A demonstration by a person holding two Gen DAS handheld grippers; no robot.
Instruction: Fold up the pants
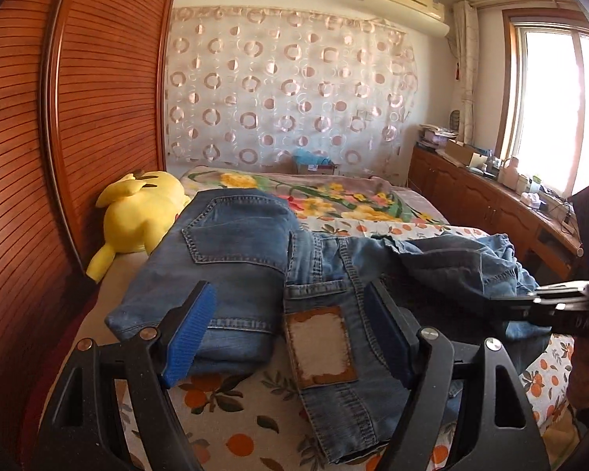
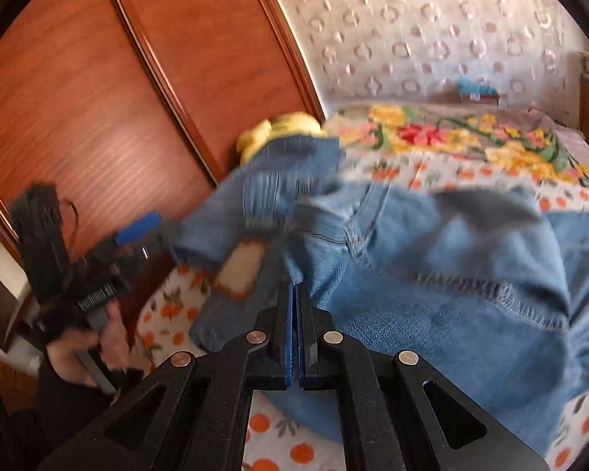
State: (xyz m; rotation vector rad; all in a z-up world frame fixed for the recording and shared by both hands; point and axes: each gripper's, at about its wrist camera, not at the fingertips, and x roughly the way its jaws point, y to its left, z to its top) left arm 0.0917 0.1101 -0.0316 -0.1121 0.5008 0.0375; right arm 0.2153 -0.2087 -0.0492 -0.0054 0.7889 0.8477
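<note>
Blue jeans (image 1: 235,259) lie across the bed, back pocket up, with a pale leather patch (image 1: 320,347) on the waistband. My left gripper (image 1: 288,294) stands open just above the waistband, and the patch lies between its blue-padded fingers (image 1: 192,333) without being pinched. In the blurred right wrist view my right gripper (image 2: 294,288) is shut, its tips buried in a raised fold of the jeans (image 2: 432,274). The same right gripper (image 1: 546,294) shows at the right edge of the left wrist view, by the bunched leg. A hand holds the left gripper (image 2: 145,231) at the left.
A yellow plush toy (image 1: 137,216) lies against the wooden wardrobe (image 1: 98,117) on the left. The orange-print sheet (image 1: 235,412) covers the near bed, with a floral blanket (image 1: 333,192) behind. A cluttered wooden counter (image 1: 491,204) runs under the window at the right.
</note>
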